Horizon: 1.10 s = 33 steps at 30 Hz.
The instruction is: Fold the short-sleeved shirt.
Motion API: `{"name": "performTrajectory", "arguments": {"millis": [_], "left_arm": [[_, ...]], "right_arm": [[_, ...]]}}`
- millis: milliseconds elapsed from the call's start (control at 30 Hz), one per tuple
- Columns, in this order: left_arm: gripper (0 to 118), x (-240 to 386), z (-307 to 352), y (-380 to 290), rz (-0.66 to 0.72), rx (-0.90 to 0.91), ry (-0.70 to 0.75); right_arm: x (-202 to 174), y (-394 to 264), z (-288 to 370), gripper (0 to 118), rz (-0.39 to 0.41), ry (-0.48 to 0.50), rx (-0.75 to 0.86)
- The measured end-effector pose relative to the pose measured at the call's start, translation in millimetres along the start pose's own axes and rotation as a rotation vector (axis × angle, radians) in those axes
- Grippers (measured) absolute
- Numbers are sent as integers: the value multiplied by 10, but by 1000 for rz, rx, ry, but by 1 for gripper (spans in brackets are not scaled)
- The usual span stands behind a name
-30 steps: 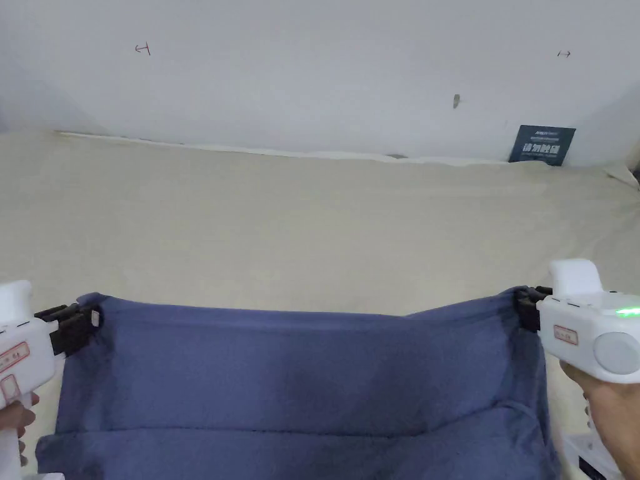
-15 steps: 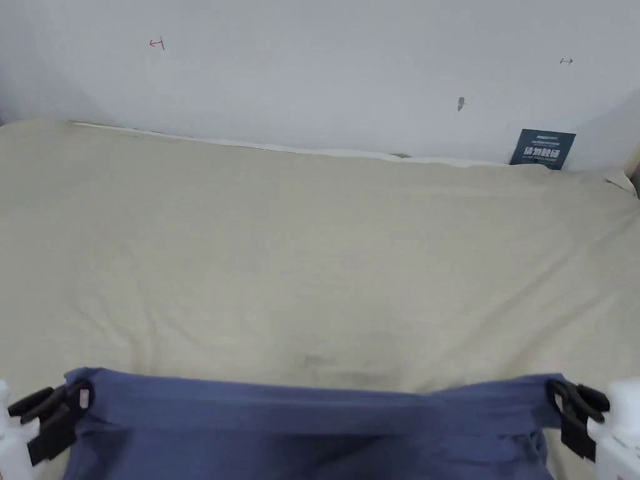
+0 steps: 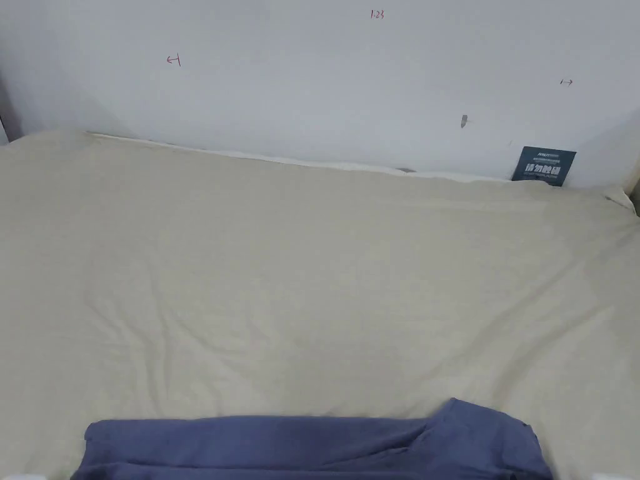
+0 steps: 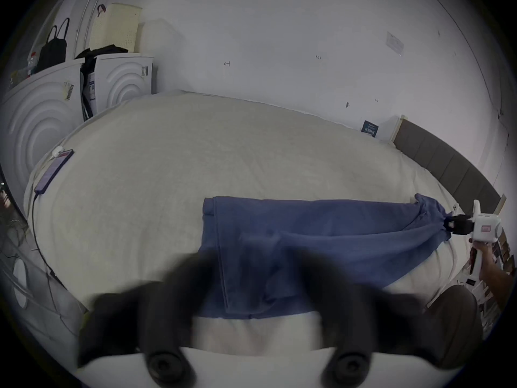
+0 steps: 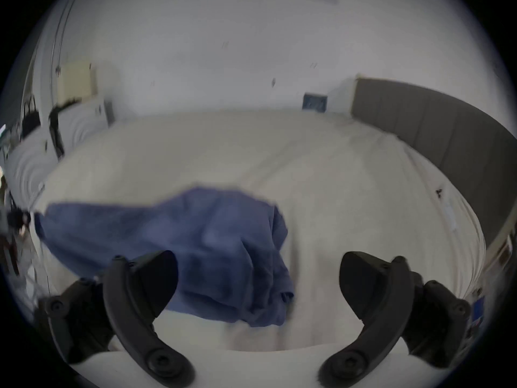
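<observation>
Shirt (image 3: 312,445) lying folded on the bed (image 3: 312,281)
Left hand-held gripper (image 4: 257,258) and right hand-held gripper (image 5: 257,257) both spread wide.

The left gripper (image 4: 257,257) shows blurred jaws spread wide along the frame's bottom. The right gripper (image 5: 257,259) gapes likewise, lower centre.

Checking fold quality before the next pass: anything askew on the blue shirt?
Yes. The shirt lies as a mostly flat band on the bed sheet, but its right end is bunched into a raised, creased lump, while the left end has a straight edge. The fold looks uneven there.
</observation>
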State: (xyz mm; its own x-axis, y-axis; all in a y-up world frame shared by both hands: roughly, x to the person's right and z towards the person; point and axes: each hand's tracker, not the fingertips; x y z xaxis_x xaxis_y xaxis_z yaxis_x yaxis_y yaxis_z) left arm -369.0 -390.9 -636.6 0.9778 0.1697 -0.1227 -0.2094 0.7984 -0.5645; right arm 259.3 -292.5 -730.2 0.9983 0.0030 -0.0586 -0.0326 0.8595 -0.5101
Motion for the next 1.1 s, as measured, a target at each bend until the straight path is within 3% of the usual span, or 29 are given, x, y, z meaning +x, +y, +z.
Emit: {"name": "performTrajectory", "arguments": {"millis": [67,233,367,500,533,567,600,633,667,700,800,867,1100], "left_arm": [[118,172,231,79,10,93,33],[118,418,903,504,-68,342,112],[118,698,1428,678,-131,524,170],[115,897,1693,692,-202,579,185],[108,988,1669,546,-93,546,135],[91,988,1688,538,-119,561,137],[61,1002,1692,530,-127,546,115],[12,1020,1675,512,-133,520,87],[8,982,1712,585,-219,553,120],[8,979,1728,537,-205,559,121],[8,915,1719,531,-222,551,108],[8,942,1693,535,-218,526,114],[8,552,1196,446,-61,398,144]], "right_arm": [[-139,205,388,116,-62,7,88],[-645,490,1344,116,-64,-34,360],[-1085,529,1915,116,55,-62,544],[-1413,518,2194,116,117,-32,597],[-1478,516,2239,115,128,-7,599],[-1550,504,2281,111,131,-5,602],[-1594,492,2298,88,131,-6,608],[-1649,483,2315,54,134,-9,611],[-1692,476,2315,13,134,-12,607],[-1697,456,2323,0,132,-8,605],[-1680,454,2266,0,108,44,594],[-1713,452,2251,0,118,28,587],[-1569,438,2152,0,93,39,537]]}}
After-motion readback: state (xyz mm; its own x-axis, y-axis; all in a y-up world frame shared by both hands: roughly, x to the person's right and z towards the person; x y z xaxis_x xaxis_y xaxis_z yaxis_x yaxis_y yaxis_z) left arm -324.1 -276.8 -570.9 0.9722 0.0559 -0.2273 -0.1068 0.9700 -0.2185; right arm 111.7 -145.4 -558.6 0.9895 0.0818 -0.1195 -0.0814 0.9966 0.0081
